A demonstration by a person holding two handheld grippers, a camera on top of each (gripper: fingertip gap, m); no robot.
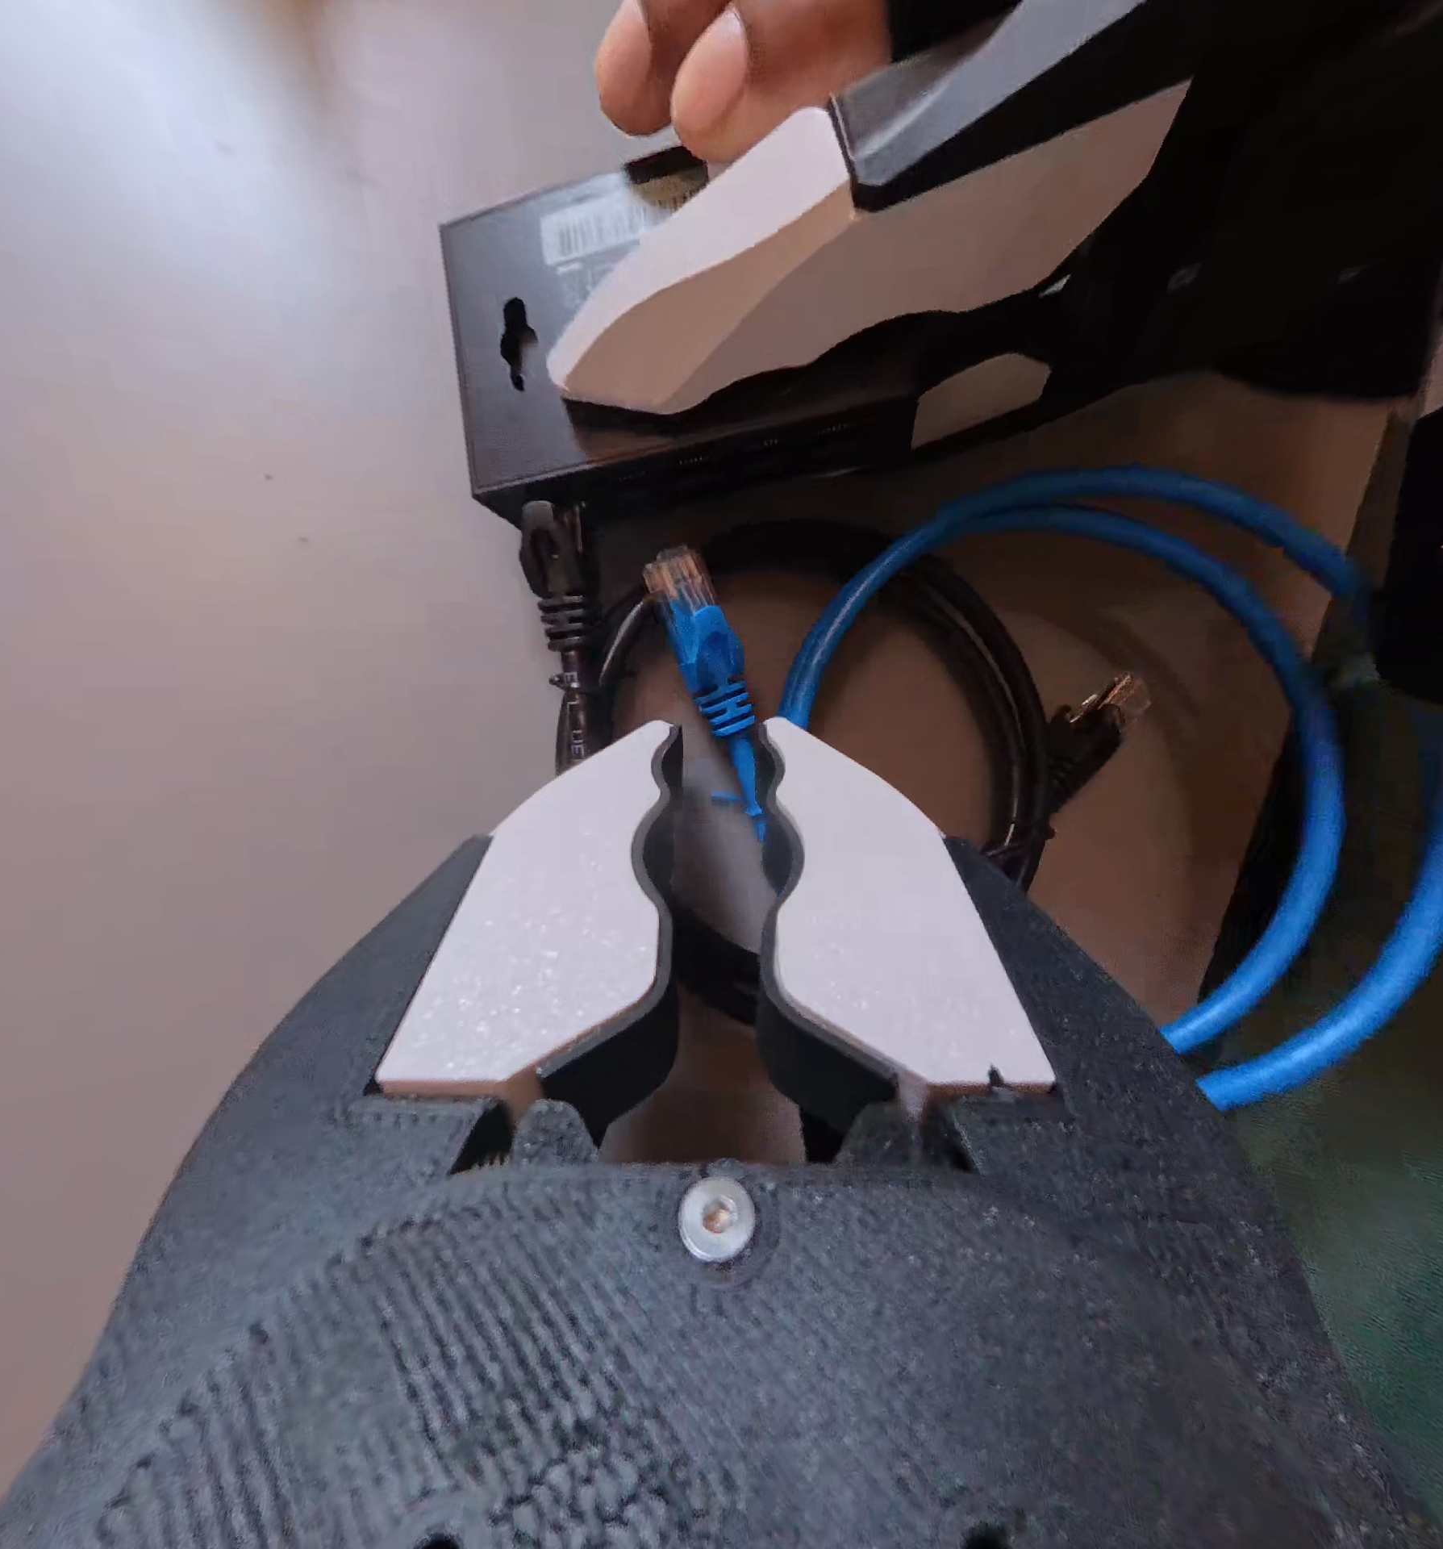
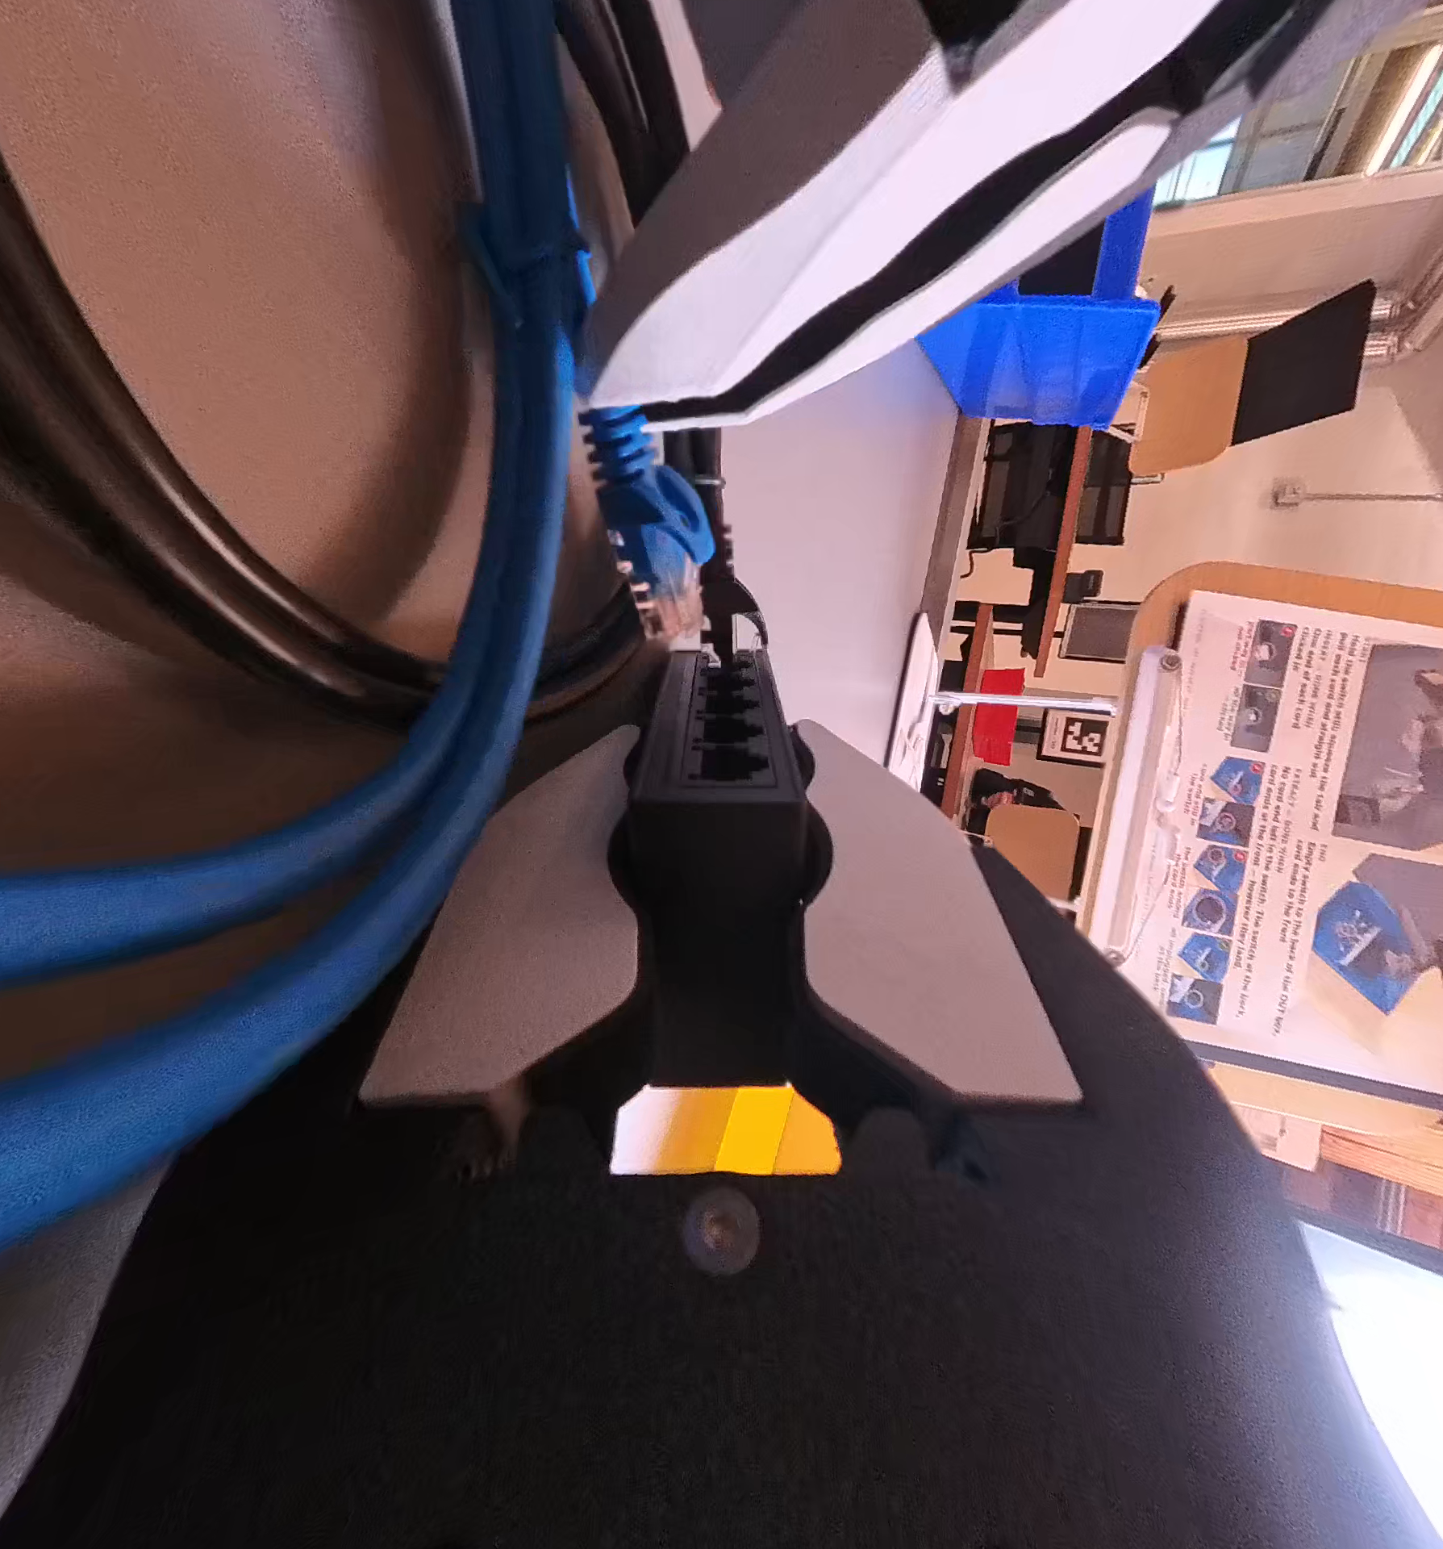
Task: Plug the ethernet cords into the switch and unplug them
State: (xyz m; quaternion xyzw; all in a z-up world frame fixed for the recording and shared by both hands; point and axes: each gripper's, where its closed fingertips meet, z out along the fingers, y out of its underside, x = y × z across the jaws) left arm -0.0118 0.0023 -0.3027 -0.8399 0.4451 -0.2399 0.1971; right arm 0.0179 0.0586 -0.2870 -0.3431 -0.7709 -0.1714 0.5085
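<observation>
My left gripper (image 1: pixel 722 738) is shut on the blue ethernet cord just behind its plug (image 1: pixel 697 637); the clear tip points at the black switch (image 1: pixel 525 352) and is a short gap from its port row. A black cord's plug (image 1: pixel 554 562) sits in the port at the switch's left end. My right gripper (image 2: pixel 718 746) is shut on the switch (image 2: pixel 718 805), its row of ports facing away. In that view the blue plug (image 2: pixel 659 536) hangs just off the far port, beside the seated black plug (image 2: pixel 722 620). The black cord's other plug (image 1: pixel 1107 712) lies loose.
The blue cord loops (image 1: pixel 1321 754) and the black cord coil (image 1: pixel 1011 696) lie to the right on the pale table (image 1: pixel 156 503). A hand (image 1: pixel 684 67) holds the right gripper. A blue bin (image 2: pixel 1044 360) and a sheet of instructions (image 2: pixel 1321 838) are in the background. Left tips to right tips: about 7 centimeters.
</observation>
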